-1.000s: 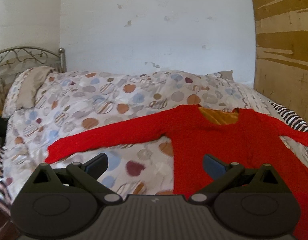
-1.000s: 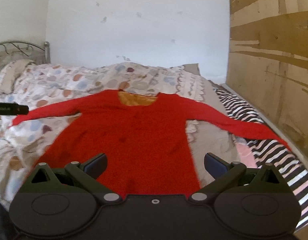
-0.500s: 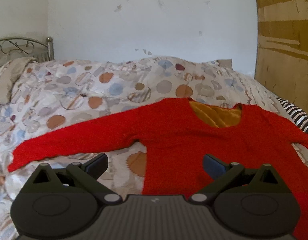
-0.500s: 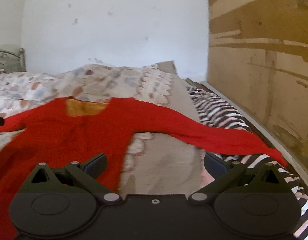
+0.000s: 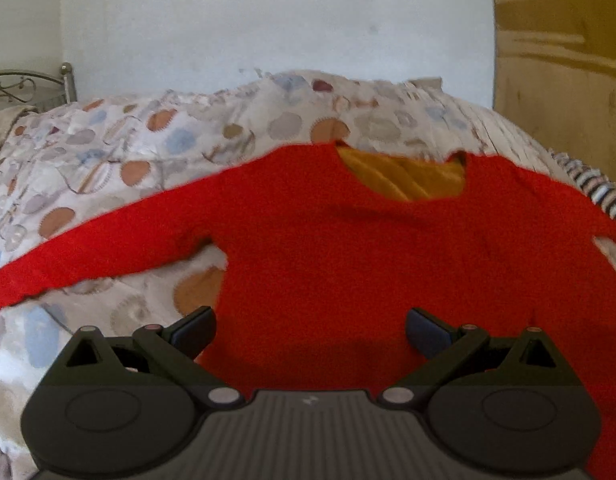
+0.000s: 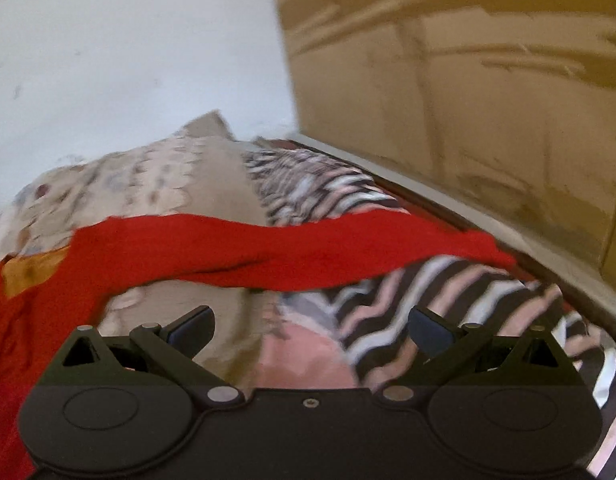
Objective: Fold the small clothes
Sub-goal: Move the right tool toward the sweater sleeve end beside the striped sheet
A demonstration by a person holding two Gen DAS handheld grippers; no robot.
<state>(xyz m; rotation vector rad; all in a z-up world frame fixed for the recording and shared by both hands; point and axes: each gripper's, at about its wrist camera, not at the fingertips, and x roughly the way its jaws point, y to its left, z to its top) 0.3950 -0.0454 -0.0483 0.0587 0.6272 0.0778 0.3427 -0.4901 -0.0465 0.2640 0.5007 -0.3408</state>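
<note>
Red sweater [image 5: 348, 248] lies flat on the quilt [image 5: 107, 160].
Neckline points far, sleeves stretch left-right; left gripper [image 5: 310, 326] and right gripper [image 6: 310, 326] stand apart, holding nothing.

Spotted quilt [image 5: 155, 148], striped blanket [image 6: 408, 316], plywood panel [image 6: 468, 92].

A red long-sleeved sweater [image 5: 348, 248] lies spread flat, front up, on a bed, its scooped neckline showing a mustard-yellow lining [image 5: 408, 176]. One sleeve [image 5: 87, 256] stretches out straight across a quilt with a circle pattern; the other sleeve [image 6: 308, 248] runs outward over a striped blanket, its cuff [image 6: 488, 250] ending near the bed's edge beside the wooden wall panel.
</note>
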